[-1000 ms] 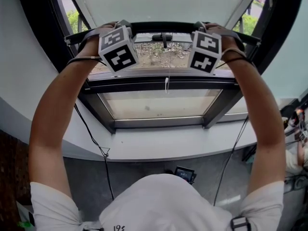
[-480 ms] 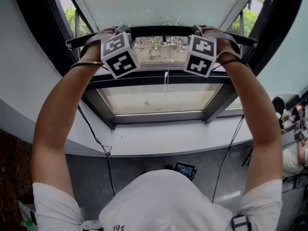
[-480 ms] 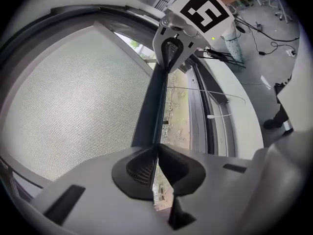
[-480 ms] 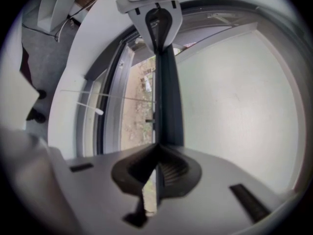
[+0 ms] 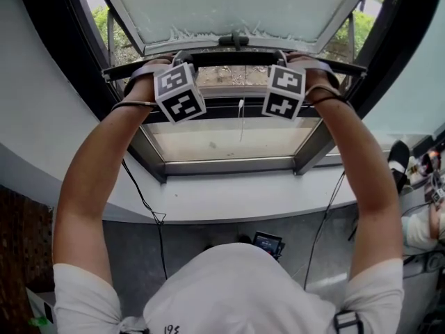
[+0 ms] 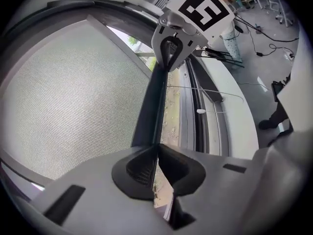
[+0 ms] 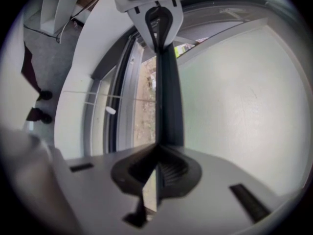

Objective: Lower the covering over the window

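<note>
The covering is a pale mesh screen (image 5: 236, 5) with a black bottom bar (image 5: 233, 58) that runs level across the window. My left gripper (image 5: 182, 57) is shut on the bar's left part and my right gripper (image 5: 281, 56) on its right part. In the left gripper view the bar (image 6: 152, 102) leads from my shut left gripper (image 6: 157, 148) up to the right gripper (image 6: 171, 45), with the mesh screen (image 6: 73, 97) at the left. From my shut right gripper (image 7: 157, 148) in the right gripper view, the bar (image 7: 167, 92) runs up to the left gripper (image 7: 156, 13).
Below the bar lie the dark window frame (image 5: 229, 165) and the curved white sill (image 5: 243, 200). A thin pull cord with a white bead (image 6: 201, 111) hangs in front of the glass. A black cable (image 5: 142, 200) hangs under the sill, and a small device (image 5: 268, 243) lies on the floor.
Both grippers and the black bar have come down together, and more of the mesh screen now shows above the bar. The grip on the bar has not changed.
</note>
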{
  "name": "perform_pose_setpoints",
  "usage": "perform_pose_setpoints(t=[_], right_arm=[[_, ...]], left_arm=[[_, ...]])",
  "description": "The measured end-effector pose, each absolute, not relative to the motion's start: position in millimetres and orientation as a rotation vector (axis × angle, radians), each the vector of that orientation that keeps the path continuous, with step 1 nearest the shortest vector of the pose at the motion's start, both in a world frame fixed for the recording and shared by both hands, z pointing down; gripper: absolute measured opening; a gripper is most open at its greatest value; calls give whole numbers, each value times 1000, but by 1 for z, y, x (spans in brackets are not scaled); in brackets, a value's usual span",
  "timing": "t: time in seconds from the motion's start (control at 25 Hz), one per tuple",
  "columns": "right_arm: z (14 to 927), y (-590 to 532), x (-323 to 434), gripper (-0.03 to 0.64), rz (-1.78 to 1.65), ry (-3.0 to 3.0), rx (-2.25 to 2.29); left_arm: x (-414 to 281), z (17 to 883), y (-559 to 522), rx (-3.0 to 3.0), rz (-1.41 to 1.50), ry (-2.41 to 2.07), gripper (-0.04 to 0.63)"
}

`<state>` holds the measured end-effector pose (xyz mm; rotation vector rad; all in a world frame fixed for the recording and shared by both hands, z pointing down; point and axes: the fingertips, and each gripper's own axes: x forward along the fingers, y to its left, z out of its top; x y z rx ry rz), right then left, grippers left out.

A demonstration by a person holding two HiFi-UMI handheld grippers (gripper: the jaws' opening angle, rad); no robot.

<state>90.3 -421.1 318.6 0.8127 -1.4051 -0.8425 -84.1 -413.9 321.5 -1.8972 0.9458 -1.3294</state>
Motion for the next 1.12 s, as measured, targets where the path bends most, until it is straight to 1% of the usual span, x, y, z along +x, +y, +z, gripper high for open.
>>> perform_pose_setpoints(t=[0.24, 0.6, 0.88, 1.08, 1.12], right_arm=[[340, -422, 91, 29, -830, -1417, 787], [338, -424, 91, 29, -850, -1434, 831], [344, -419, 90, 38, -848, -1509, 858], [357, -408, 85, 214, -858, -1614, 899], [358, -406, 84, 233, -870, -1639, 925]], left_arm=[[-83, 343, -414, -1893, -1375, 919, 35], [-83, 342, -417, -1863, -1374, 942, 34], [-83, 345, -416, -1850, -1441, 919, 31], [-83, 344, -416, -1850, -1455, 913, 29], [-83, 344, -415, -1848, -1457, 912, 29]])
